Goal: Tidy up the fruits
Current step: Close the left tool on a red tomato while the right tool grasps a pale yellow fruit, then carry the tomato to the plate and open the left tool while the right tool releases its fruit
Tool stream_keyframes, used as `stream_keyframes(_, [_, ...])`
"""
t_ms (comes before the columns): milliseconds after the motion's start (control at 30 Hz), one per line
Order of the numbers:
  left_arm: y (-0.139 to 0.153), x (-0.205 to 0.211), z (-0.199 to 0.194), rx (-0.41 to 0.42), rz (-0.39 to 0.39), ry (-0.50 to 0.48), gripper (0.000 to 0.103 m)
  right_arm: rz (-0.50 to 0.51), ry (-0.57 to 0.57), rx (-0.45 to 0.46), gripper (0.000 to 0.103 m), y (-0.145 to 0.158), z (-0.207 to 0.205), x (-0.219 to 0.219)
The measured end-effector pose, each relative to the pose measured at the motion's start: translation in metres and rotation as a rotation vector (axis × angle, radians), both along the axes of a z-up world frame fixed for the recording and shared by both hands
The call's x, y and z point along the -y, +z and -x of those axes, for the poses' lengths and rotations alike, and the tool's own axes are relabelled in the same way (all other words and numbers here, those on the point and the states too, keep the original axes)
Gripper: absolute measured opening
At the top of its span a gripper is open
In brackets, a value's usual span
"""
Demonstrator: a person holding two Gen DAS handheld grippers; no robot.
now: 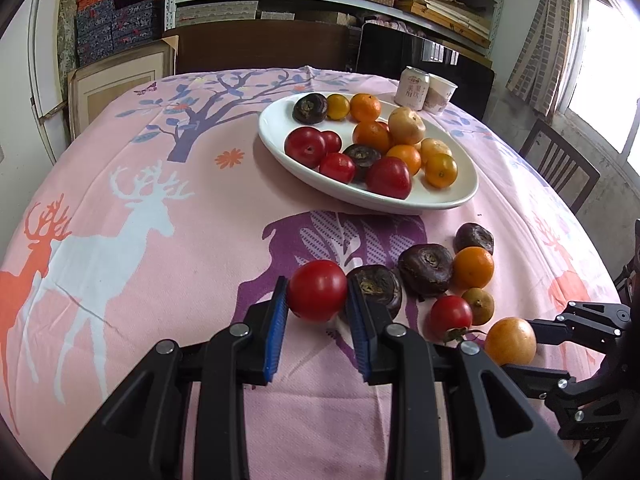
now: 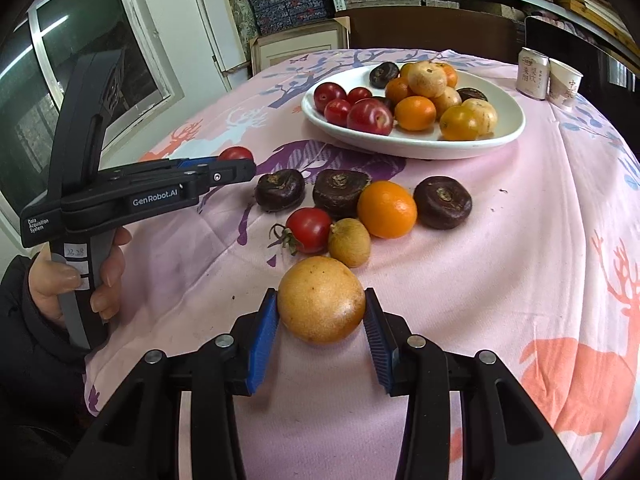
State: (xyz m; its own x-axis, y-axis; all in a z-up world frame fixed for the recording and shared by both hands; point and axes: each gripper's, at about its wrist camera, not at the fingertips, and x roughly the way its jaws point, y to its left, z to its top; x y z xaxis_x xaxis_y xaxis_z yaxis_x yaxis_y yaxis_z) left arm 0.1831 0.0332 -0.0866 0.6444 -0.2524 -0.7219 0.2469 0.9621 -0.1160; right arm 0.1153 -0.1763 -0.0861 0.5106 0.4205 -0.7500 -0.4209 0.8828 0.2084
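In the lower centre of the left wrist view, the left hand-held gripper (image 1: 317, 300) has its blue ribbed pads against both sides of a smooth round red tomato (image 1: 317, 290), gripping it just above or on the pink deer-print cloth of the table (image 1: 140, 280); lift-off cannot be told. In the lower centre of the right wrist view, the right hand-held gripper (image 2: 320, 316) likewise clasps a round yellow-orange speckled fruit (image 2: 321, 299).

The risks are judged ones. Both fruits are round and smooth, so a light grip could let them roll out, while a hard one could bruise or split the tomato. The left gripper's right pad sits just beside a dark purple-brown water chestnut (image 1: 376, 286) and could knock it. The white oval ceramic plate (image 1: 440, 200), in the upper centre, is already crowded; an added fruit could roll off or dislodge others.
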Motion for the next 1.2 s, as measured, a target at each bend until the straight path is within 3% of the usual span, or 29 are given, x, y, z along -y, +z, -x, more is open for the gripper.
stream_keyframes(300, [0.005,-0.003,0.004,0.030,0.008,0.009,0.028,-0.056,-0.137,0.100,0.043,0.028,-0.007,0.046])
stream_keyframes(400, [0.011,-0.007,0.005,0.042,0.046,0.012,0.028,-0.086,-0.205,0.158,0.043,0.046,-0.014,0.067])
stream_keyframes(633, [0.037,0.011,-0.017,0.063,0.040,-0.003,0.028,-0.057,-0.247,0.251,0.043,0.077,-0.061,0.076])
stream_keyframes(867, [0.066,0.040,-0.082,0.098,0.057,-0.008,0.028,-0.005,-0.176,0.209,0.043,0.057,-0.114,0.034])
stream_keyframes(1067, [0.048,0.055,-0.148,0.030,0.075,0.023,0.029,0.053,-0.154,0.228,0.046,0.036,-0.137,0.013])
stream_keyframes(1133, [0.043,0.051,-0.155,0.034,0.097,0.044,0.042,0.057,-0.162,0.257,0.057,0.036,-0.133,0.016])
stream_keyframes(1200, [0.042,0.045,-0.152,0.058,0.116,0.061,0.062,0.036,-0.167,0.273,0.059,0.038,-0.129,0.023])
